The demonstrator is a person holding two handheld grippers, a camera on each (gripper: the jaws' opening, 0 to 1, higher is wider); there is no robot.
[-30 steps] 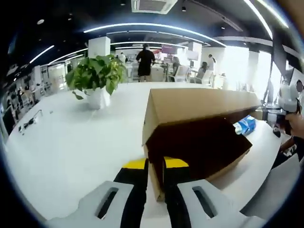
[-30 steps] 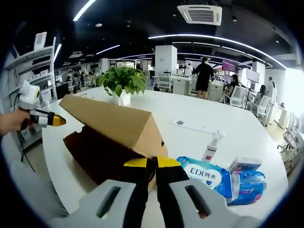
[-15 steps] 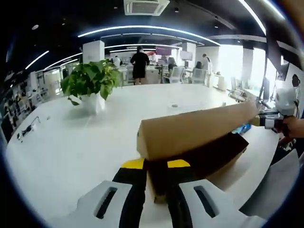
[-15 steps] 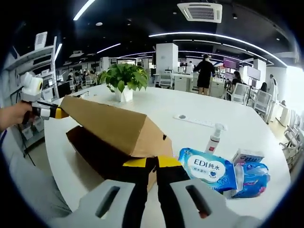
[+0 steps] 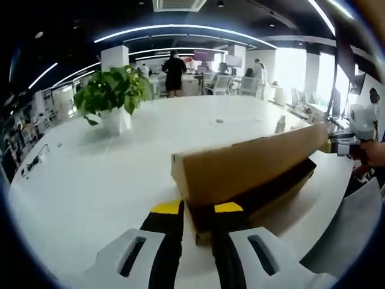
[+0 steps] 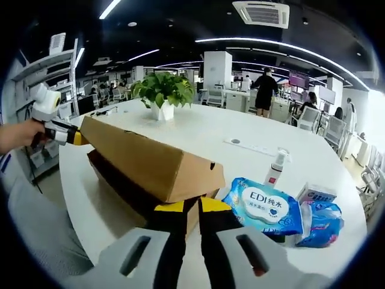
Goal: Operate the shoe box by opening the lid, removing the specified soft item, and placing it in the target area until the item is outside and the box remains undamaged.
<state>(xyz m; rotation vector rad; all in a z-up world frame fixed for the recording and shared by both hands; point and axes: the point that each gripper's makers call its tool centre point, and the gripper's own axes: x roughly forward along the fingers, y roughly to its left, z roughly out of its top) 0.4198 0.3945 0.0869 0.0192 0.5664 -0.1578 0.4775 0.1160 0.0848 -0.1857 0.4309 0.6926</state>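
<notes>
The brown cardboard shoe box lies on the white table, its lid lowered to a narrow dark gap above the base. In the left gripper view my left gripper is shut on the cardboard at the lid's near end. Its yellow tip also shows at the lid's far corner as the left gripper in the right gripper view. My right gripper is shut on the lid's other end and appears as the right gripper in the left gripper view. The inside of the box is hidden.
A potted plant stands further back on the table. Beside the box lie an EDI wipes pack, a blue pack, a small carton and a spray bottle. People stand at desks behind.
The lid has come down from wide open to almost shut, and both grippers have gone down with it. The box's dark interior has nearly disappeared.
</notes>
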